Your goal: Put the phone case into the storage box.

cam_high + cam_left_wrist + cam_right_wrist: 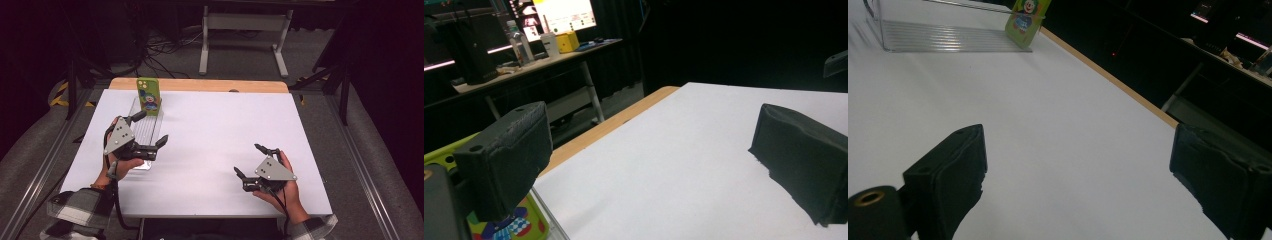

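green phone upright in clear tray, untouched. left gripper jaws apart beside tray; right gripper jaws apart, empty. grasp pending.

Table: white top, bare wooden strip along the far edge. Clear ribbed tray lies flat on the white top at its left side, long axis running toward the wooden strip. Green phone with a cartoon clown on its back stands upright at the tray's far end, just short of the wooden strip.
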### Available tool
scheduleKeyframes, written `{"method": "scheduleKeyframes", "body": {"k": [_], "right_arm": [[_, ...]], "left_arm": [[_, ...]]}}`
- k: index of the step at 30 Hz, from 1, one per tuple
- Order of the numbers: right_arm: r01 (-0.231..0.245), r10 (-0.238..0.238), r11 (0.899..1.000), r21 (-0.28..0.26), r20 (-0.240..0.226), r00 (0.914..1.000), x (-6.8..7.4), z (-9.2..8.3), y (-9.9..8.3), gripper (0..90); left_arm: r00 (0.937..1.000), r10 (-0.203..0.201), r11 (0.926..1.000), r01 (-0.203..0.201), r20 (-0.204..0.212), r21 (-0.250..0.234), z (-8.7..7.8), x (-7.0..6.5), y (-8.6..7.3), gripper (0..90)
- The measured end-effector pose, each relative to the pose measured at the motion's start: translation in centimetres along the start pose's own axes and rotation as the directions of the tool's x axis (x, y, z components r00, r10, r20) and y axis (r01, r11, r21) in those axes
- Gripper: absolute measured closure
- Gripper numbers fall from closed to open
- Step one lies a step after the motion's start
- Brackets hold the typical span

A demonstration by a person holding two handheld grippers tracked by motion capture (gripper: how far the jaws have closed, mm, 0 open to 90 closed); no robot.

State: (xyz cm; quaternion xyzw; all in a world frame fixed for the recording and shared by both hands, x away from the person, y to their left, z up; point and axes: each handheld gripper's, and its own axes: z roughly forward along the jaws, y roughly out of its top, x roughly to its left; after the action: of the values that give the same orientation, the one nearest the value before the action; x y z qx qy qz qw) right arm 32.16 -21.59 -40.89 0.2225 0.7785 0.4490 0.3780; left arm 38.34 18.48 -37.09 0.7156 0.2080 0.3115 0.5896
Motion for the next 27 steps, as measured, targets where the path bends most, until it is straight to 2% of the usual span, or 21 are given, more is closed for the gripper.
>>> {"method": "scheduleKeyframes", "body": {"k": [8, 12, 17, 22, 27], "right_arm": [[0.003, -0.003, 1.000, -0.006, -0.003, 1.0000, 0.1, -0.2, 0.1, 9.0], [0.001, -0.001, 1.000, -0.007, -0.004, 1.0000, 0.1, -0.2, 0.1, 8.9], [0.006, -0.006, 1.000, -0.011, -0.005, 1.0000, 0.2, -0.3, 0.2, 8.9], [0.001, -0.001, 1.000, -0.014, -0.004, 1.0000, 0.2, -0.5, 0.2, 8.9], [0.002, -0.002, 1.000, -0.013, -0.007, 1.0000, 0.2, -0.7, 0.2, 8.9]], "left_arm": [[0.9999, 0.009, 0.9999, -0.009, 0.014, -0.014, -0.5, -0.8, 0.2, 3.9], [0.9997, -0.013, 0.9997, 0.013, 0.020, -0.021, -0.8, -1.2, 0.4, 4.8], [0.9994, -0.008, 0.9996, 0.009, 0.033, -0.026, -1.0, -1.9, 0.5, 5.2], [0.9995, -0.007, 0.9998, 0.008, 0.030, -0.021, -0.9, -2.3, 0.4, 6.2], [0.9996, -0.009, 0.9991, 0.010, 0.025, -0.041, -0.9, -2.7, 0.4, 8.3]]}}
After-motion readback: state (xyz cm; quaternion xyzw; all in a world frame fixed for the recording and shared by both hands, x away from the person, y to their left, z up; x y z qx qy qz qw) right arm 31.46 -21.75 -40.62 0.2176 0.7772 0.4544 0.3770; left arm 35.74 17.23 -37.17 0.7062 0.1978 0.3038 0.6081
